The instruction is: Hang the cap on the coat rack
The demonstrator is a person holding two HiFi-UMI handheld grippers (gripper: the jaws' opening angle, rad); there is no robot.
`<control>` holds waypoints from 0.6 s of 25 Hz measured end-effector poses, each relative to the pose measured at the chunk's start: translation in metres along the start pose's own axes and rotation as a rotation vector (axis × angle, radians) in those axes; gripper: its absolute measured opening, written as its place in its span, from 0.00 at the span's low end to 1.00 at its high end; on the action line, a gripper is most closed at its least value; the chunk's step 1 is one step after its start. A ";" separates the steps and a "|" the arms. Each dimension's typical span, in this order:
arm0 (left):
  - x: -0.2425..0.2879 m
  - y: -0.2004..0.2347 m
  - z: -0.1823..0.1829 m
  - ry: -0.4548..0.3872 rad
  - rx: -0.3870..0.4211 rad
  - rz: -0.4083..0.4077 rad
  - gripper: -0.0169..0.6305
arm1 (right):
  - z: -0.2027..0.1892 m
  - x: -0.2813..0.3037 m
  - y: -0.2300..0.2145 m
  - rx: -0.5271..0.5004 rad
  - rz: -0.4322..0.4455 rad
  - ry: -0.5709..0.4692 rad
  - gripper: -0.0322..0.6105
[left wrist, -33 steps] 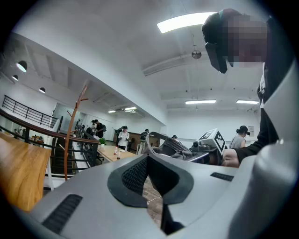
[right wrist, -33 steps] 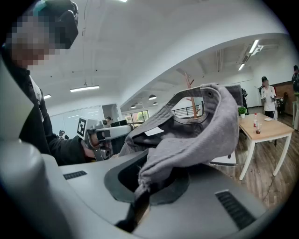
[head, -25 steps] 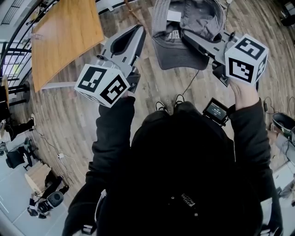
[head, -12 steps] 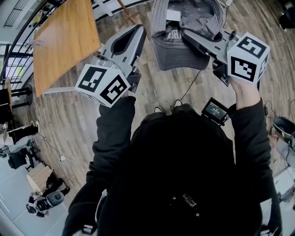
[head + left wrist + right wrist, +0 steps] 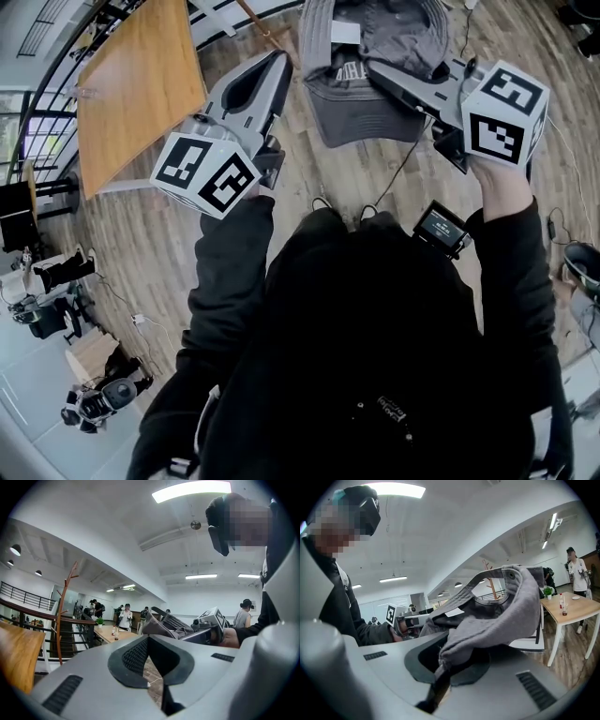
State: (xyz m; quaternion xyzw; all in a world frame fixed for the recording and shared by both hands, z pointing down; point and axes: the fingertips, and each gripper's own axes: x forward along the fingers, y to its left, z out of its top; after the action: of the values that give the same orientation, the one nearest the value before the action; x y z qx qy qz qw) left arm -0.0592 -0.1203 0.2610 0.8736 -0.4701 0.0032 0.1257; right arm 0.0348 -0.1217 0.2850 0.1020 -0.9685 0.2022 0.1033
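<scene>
A grey cap (image 5: 361, 103) hangs from my right gripper (image 5: 377, 67), which is shut on its fabric. In the right gripper view the cap (image 5: 497, 616) drapes over the jaws of that gripper (image 5: 445, 660), open side up. My left gripper (image 5: 279, 58) is held up beside it on the left, shut, with nothing in it (image 5: 149, 639). The coat rack (image 5: 60, 620) is a thin brown branching pole, ahead to the left by a railing. It shows as a wooden stick (image 5: 265, 26) at the head view's top and behind the cap (image 5: 489, 573).
A wooden table (image 5: 141, 75) stands to the left on the plank floor. Another table (image 5: 567, 609) with bottles is to the right, with people standing beyond it. A cable (image 5: 398, 169) trails on the floor. A small screen device (image 5: 439, 225) sits at the person's chest.
Both grippers have moved forward together over the floor, and the table and rack have slid a little in the head view. The cap stays in the right gripper.
</scene>
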 end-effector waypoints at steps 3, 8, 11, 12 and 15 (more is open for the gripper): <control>0.001 0.004 0.001 0.005 0.011 -0.003 0.03 | 0.000 0.003 -0.002 0.004 0.004 -0.011 0.08; 0.000 -0.004 0.010 -0.014 0.027 -0.023 0.03 | 0.005 -0.004 0.008 -0.011 -0.001 -0.019 0.08; 0.012 0.011 0.009 -0.012 0.027 -0.050 0.03 | 0.012 0.006 -0.009 -0.009 -0.020 -0.010 0.08; 0.016 0.018 0.008 -0.011 0.027 -0.058 0.03 | 0.014 0.010 -0.014 -0.011 -0.029 -0.012 0.08; 0.024 0.031 0.007 -0.015 0.017 -0.072 0.03 | 0.013 0.014 -0.017 -0.003 -0.043 -0.019 0.08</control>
State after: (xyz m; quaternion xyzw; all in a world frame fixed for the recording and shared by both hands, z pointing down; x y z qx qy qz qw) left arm -0.0726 -0.1577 0.2636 0.8909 -0.4394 -0.0037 0.1149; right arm 0.0230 -0.1449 0.2829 0.1246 -0.9674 0.1973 0.0987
